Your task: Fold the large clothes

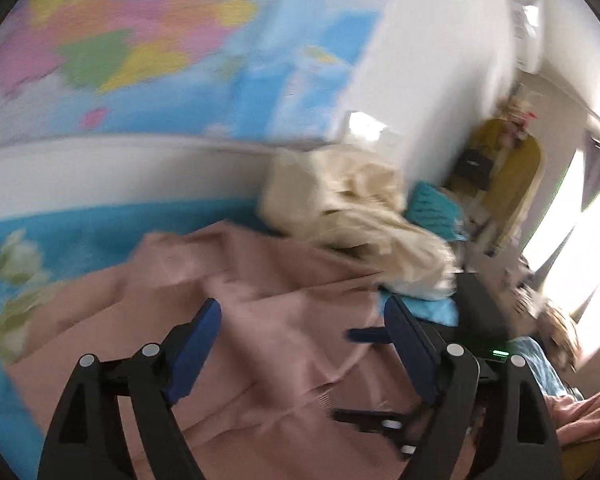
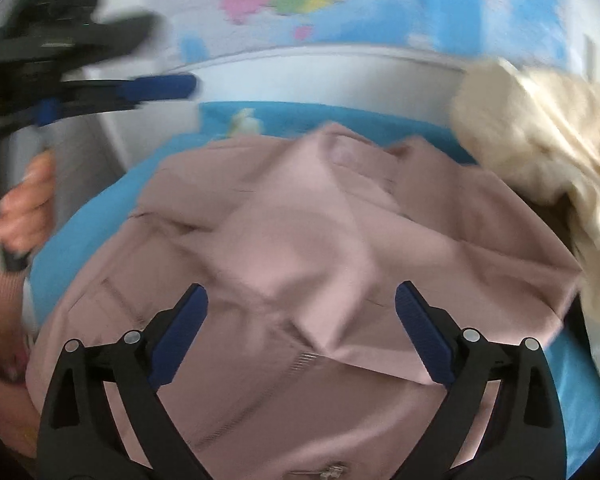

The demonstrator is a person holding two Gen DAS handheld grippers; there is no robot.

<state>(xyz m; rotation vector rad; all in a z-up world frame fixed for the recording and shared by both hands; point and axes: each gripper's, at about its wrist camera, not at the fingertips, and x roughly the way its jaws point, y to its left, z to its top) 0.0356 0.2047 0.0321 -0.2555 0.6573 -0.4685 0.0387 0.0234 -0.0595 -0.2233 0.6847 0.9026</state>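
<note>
A large pink zip-up garment (image 1: 260,280) lies rumpled and partly folded on a blue bed sheet (image 1: 80,232). My left gripper (image 1: 302,304) hovers above it, open, with nothing between its blue pads. In the right wrist view the same pink garment (image 2: 300,220) fills the middle, its zipper (image 2: 304,360) near the front. My right gripper (image 2: 302,288) stands open over it, and its pads do not press the cloth. The left gripper (image 2: 168,86) shows at the upper left, raised off the bed and held by a hand (image 2: 24,204).
A crumpled cream garment (image 1: 340,208) is heaped at the far right of the bed, beside the pink one. A coloured map (image 1: 140,40) covers the wall behind. A teal cushion (image 1: 432,208), a yellow chair (image 1: 512,184) and a bright window (image 1: 572,240) lie to the right.
</note>
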